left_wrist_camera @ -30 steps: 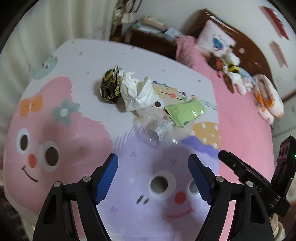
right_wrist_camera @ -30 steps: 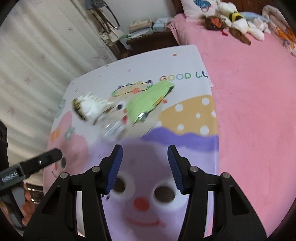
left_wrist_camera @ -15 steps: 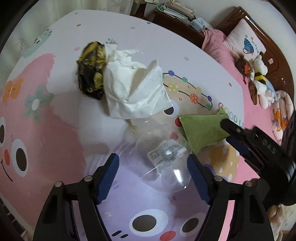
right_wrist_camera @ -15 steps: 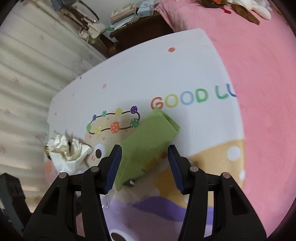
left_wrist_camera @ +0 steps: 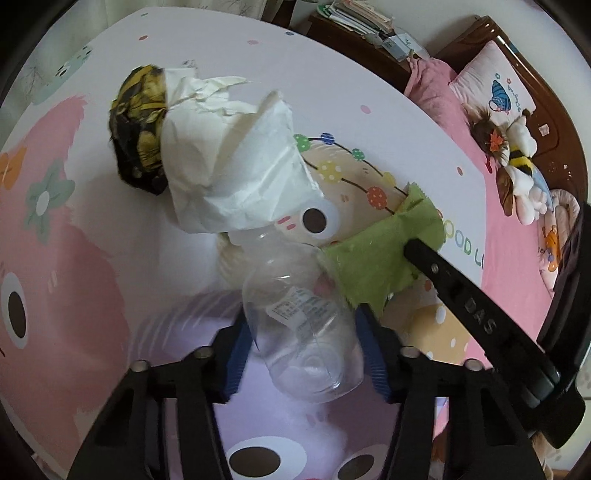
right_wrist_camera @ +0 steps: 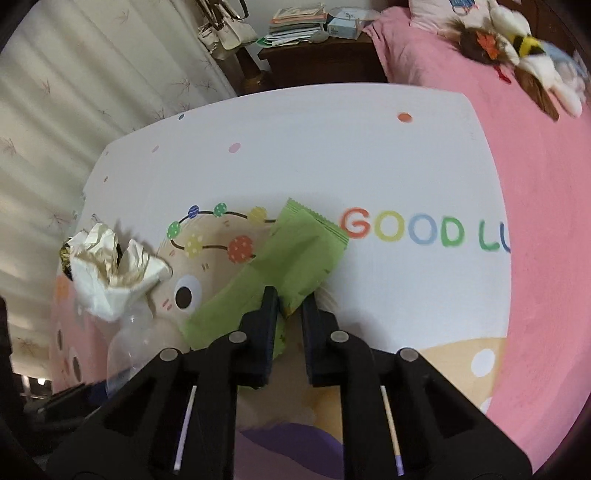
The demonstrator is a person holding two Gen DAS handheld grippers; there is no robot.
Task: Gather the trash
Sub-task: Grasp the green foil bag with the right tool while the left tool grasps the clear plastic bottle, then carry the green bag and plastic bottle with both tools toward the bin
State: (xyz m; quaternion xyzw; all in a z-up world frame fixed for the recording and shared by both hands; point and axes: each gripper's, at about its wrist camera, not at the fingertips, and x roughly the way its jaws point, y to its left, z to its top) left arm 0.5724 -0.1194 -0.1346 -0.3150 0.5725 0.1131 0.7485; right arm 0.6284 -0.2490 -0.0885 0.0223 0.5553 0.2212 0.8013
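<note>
Cartoon-print play mat [right_wrist_camera: 332,155] spread over a pink bedspread [right_wrist_camera: 546,184], bearing a cluster of trash. Left gripper [left_wrist_camera: 306,343]: blue-padded jaws closed against both sides of a clear plastic bottle [left_wrist_camera: 299,314] lying on the mat, white label up. Right gripper [right_wrist_camera: 289,306]: jaws nearly together, pinching the near edge of a green snack wrapper [right_wrist_camera: 295,258] just beside the bottle. Crumpled white tissue [left_wrist_camera: 229,166]: resting against the bottle's far end. Black-and-yellow crumpled wrapper [left_wrist_camera: 140,129]: touching the tissue's far side. Plush toys [left_wrist_camera: 517,162] by a pillow [left_wrist_camera: 495,85] at the headboard; stacked books [right_wrist_camera: 299,22] on a dark nightstand
</note>
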